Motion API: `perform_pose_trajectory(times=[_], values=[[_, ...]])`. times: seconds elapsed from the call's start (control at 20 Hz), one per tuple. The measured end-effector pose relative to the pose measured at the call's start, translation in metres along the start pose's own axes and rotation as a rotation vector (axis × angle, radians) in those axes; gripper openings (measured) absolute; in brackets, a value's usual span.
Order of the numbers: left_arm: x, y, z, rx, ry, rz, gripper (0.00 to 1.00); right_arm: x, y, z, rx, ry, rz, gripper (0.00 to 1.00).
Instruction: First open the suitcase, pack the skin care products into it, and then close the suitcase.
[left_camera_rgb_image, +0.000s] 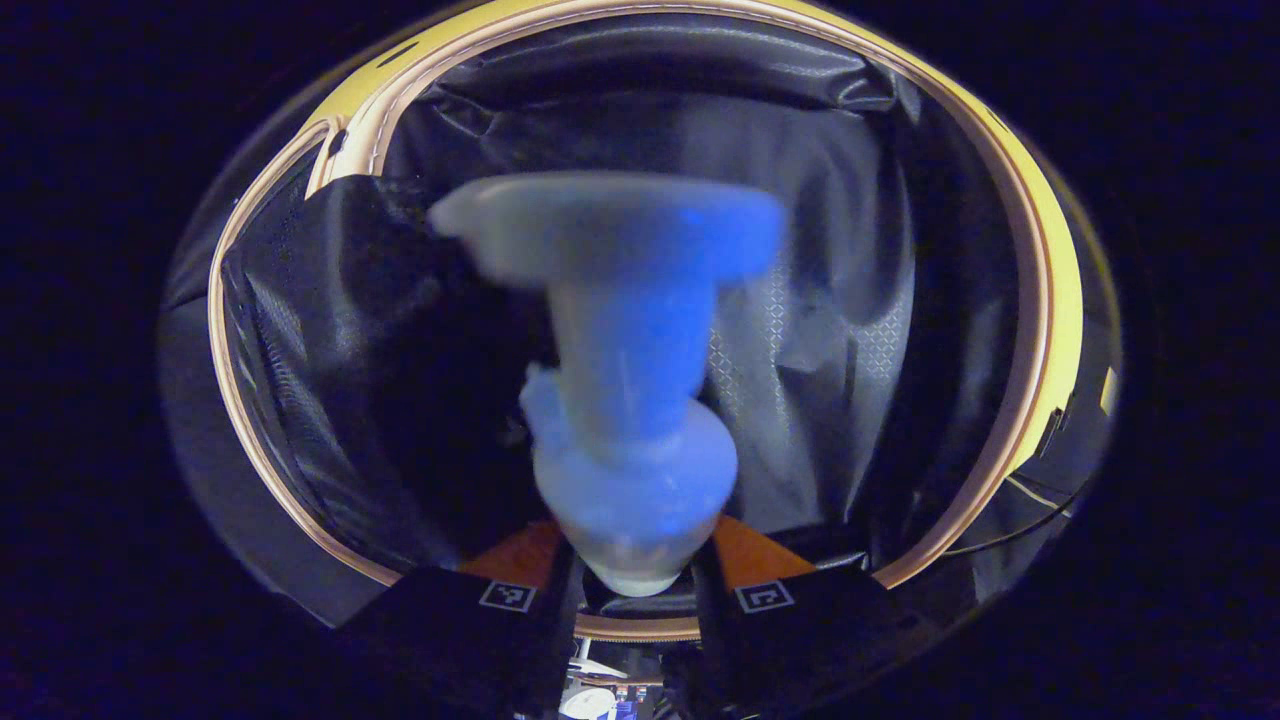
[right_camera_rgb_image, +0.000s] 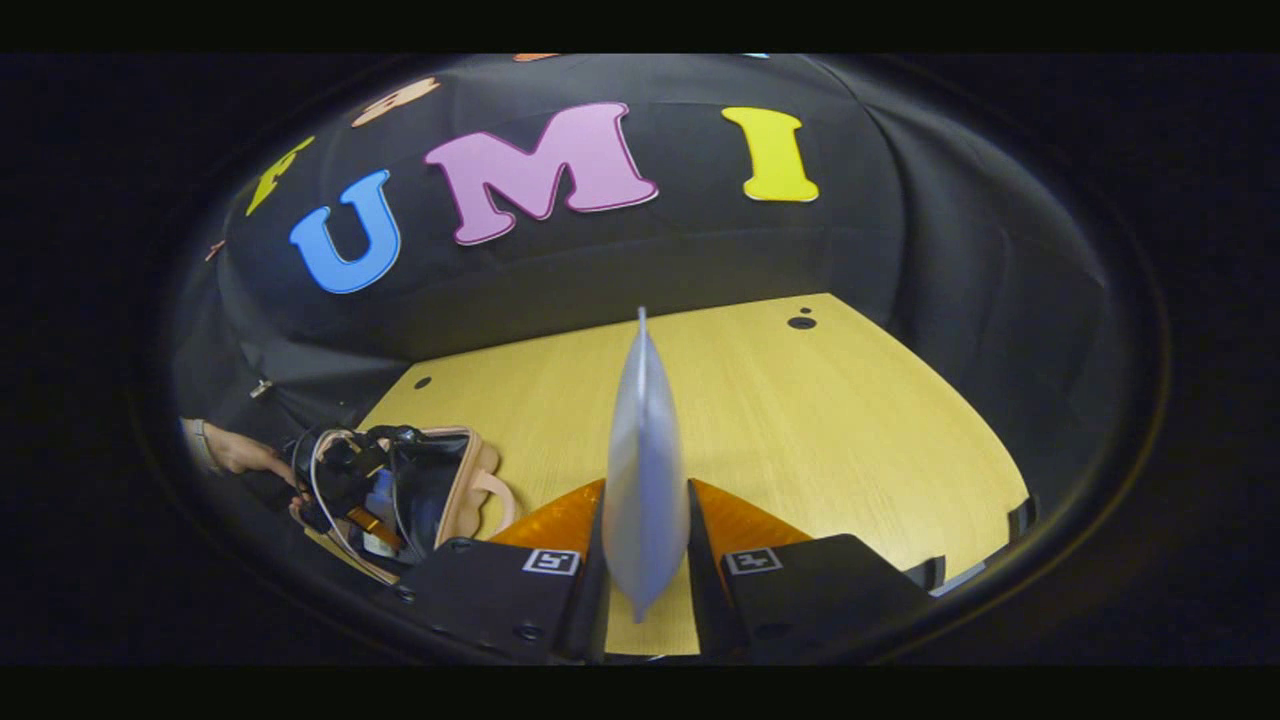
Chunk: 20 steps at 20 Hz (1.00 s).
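Left hand-held gripper (left_camera_rgb_image: 634, 590) clamps blurred, seemingly pump-topped bottle (left_camera_rgb_image: 628, 400) inside open suitcase (left_camera_rgb_image: 1050, 260).

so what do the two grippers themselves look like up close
Each gripper, left and right, has two blocky black housings, each bearing a small square black-and-white marker, with fingers extending forward. At the far left of the right gripper view a hand wears a wristband.

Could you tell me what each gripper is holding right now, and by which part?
The left gripper clamps a blurred blue bottle by its near end, over the open suitcase. The right gripper pinches a pale flat pouch near its lower edge.
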<state>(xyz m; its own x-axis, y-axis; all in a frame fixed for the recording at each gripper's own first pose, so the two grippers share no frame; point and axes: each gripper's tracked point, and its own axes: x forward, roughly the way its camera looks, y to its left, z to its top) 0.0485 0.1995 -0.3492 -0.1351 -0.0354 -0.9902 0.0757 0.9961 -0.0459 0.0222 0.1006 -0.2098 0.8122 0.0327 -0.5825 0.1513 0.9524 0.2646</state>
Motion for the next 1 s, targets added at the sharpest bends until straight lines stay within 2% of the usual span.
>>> perform_pose_trajectory(times=[0.1, 0.2, 0.45, 0.5, 0.65, 0.8, 0.9, 1.0], values=[[-0.002, 0.002, 0.007, -0.016, -0.02, -0.002, 0.63, -0.006, -0.01, -0.003, 0.006, 0.001, -0.035, 0.37], [-0.007, 0.005, 0.006, -0.005, -0.04, 0.008, 0.62, -0.008, -0.016, -0.007, 0.006, 0.011, -0.057, 0.37], [-0.022, 0.011, -0.001, 0.04, -0.106, -0.001, 0.64, -0.004, 0.006, -0.007, -0.025, 0.027, -0.028, 0.38], [-0.028, 0.012, -0.004, 0.043, -0.118, -0.006, 0.67, -0.001, 0.014, -0.006, -0.035, 0.03, -0.013, 0.38], [-0.052, 0.019, -0.012, 0.063, -0.2, -0.029, 0.55, 0.006, 0.047, -0.004, -0.066, 0.054, 0.049, 0.38], [-0.078, 0.028, -0.02, 0.082, -0.331, -0.074, 0.53, 0.014, 0.092, -0.011, -0.101, 0.114, 0.136, 0.38], [-0.097, 0.03, -0.028, 0.085, -0.435, -0.144, 0.54, 0.016, 0.132, -0.02, -0.097, 0.176, 0.227, 0.38], [-0.109, 0.025, -0.044, 0.028, -0.501, -0.296, 0.68, 0.02, 0.177, -0.031, -0.067, 0.251, 0.327, 0.38]])
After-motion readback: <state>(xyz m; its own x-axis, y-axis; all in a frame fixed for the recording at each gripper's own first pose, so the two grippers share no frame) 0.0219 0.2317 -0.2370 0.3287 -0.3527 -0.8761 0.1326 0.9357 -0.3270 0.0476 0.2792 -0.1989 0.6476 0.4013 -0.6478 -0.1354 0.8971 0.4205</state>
